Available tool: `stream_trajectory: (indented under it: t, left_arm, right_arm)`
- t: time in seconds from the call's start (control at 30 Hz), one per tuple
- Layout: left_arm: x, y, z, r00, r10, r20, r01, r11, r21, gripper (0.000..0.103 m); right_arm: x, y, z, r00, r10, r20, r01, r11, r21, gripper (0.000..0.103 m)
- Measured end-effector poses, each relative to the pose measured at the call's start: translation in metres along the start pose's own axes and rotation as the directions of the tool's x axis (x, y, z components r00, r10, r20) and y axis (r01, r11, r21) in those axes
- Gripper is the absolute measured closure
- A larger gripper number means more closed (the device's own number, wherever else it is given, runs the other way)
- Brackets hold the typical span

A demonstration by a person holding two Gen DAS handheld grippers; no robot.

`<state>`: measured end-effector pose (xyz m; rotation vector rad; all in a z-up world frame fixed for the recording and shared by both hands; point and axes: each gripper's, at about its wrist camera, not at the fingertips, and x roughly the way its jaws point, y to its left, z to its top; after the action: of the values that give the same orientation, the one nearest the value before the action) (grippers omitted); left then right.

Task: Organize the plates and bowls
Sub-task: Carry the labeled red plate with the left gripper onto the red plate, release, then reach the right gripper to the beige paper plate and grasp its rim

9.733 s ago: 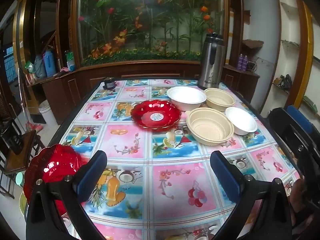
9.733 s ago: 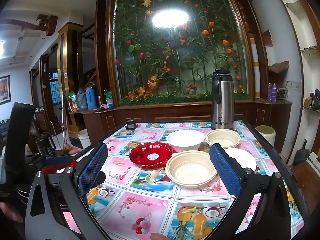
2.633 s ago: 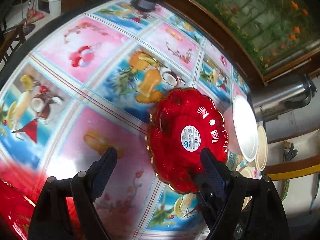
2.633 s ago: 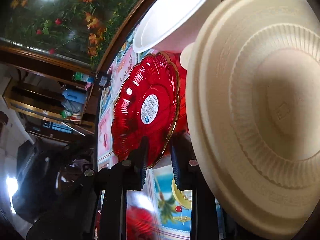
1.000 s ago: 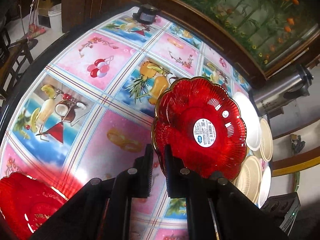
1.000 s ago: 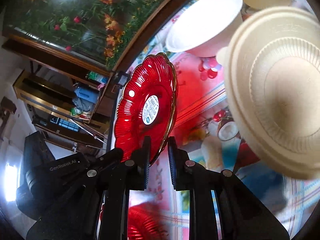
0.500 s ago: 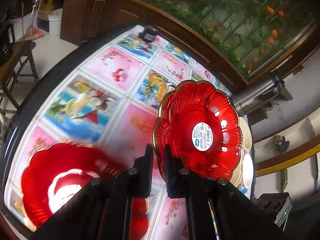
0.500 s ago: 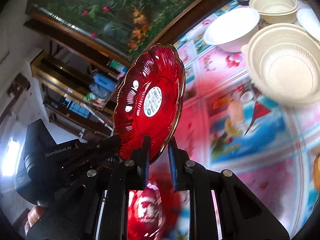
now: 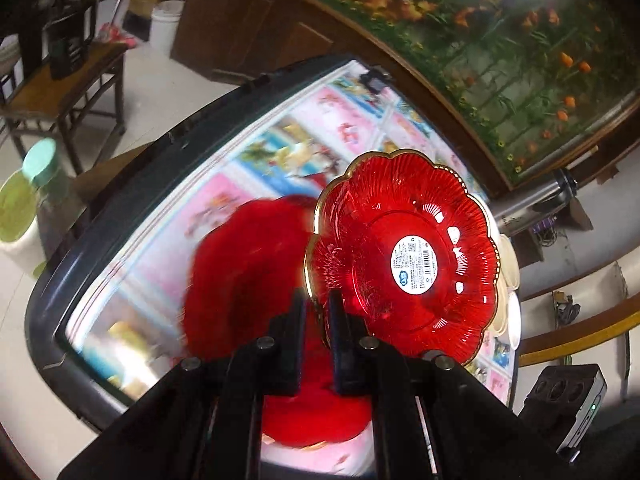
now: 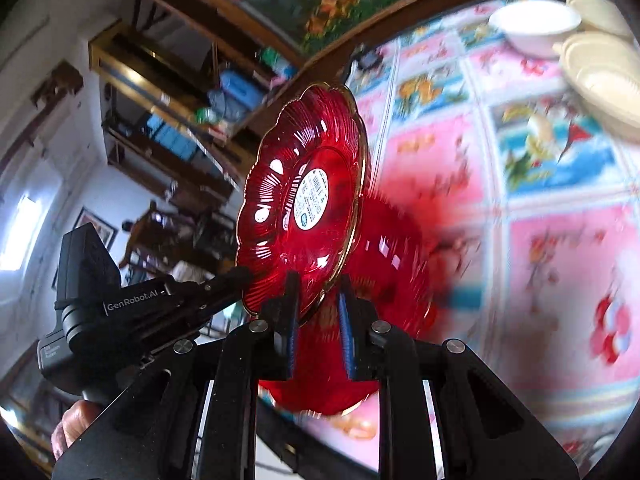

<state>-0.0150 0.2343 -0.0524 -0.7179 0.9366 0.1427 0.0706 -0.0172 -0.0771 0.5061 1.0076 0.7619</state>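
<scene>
A red scalloped plate (image 9: 404, 256) with a gold rim and a white sticker is held in the air by both grippers. My left gripper (image 9: 316, 308) is shut on its rim. My right gripper (image 10: 318, 292) is shut on the rim of the same plate (image 10: 304, 200). It hangs tilted above a second red plate (image 9: 248, 280) that lies on the table near the corner, also in the right wrist view (image 10: 384, 264). In the right wrist view the left gripper's body (image 10: 120, 312) reaches the plate from the left.
The table (image 9: 152, 184) has a fruit-pattern cloth and a dark edge. A white bowl (image 10: 532, 24) and beige bowls (image 10: 600, 80) stand at the far side, with a steel thermos (image 9: 540, 200). A wooden stool (image 9: 60, 92) and jars (image 9: 24, 208) stand beside the table.
Both grippers have carried the red plate toward the near table corner, over the second red plate. The bowls have receded.
</scene>
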Motion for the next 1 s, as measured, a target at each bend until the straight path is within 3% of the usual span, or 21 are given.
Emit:
stream_trajectory:
  t: [0.37, 0.57, 0.6, 0.73, 0.9, 1.0]
  left_arm:
    - [0.009, 0.024, -0.02, 0.995, 0.091, -0.028, -0.089, 0.995, 0.047, 0.095]
    - [0.0, 0.026, -0.02, 0.99, 0.137, 0.017, -0.138, 0.986, 0.093, 0.095]
    - [-0.003, 0.027, -0.02, 0.99, 0.137, 0.031, -0.139, 0.986, 0.092, 0.095]
    - [-0.012, 0.03, -0.018, 0.99, 0.125, 0.066, -0.13, 0.988, 0.077, 0.093]
    - [-0.023, 0.024, -0.021, 0.989, 0.097, 0.109, -0.105, 0.992, 0.072, 0.093]
    - [-0.022, 0.014, -0.025, 0.991, 0.077, 0.107, -0.087, 0.992, 0.091, 0.093]
  right_arm:
    - [0.031, 0.0, -0.025, 0.982, -0.07, -0.178, 0.067, 0.997, -0.026, 0.085]
    - [0.043, 0.005, -0.02, 0.969, -0.073, -0.237, 0.069, 0.997, -0.027, 0.072]
    - [0.043, 0.005, -0.019, 0.967, -0.079, -0.242, 0.076, 0.997, -0.023, 0.065]
    - [0.045, 0.001, -0.013, 0.962, -0.044, -0.27, 0.049, 0.999, 0.012, 0.059]
    - [0.042, -0.002, -0.011, 0.925, 0.039, -0.379, -0.03, 0.999, 0.029, 0.056]
    - [0.031, -0.009, -0.009, 0.923, 0.069, -0.379, -0.061, 0.998, 0.034, 0.055]
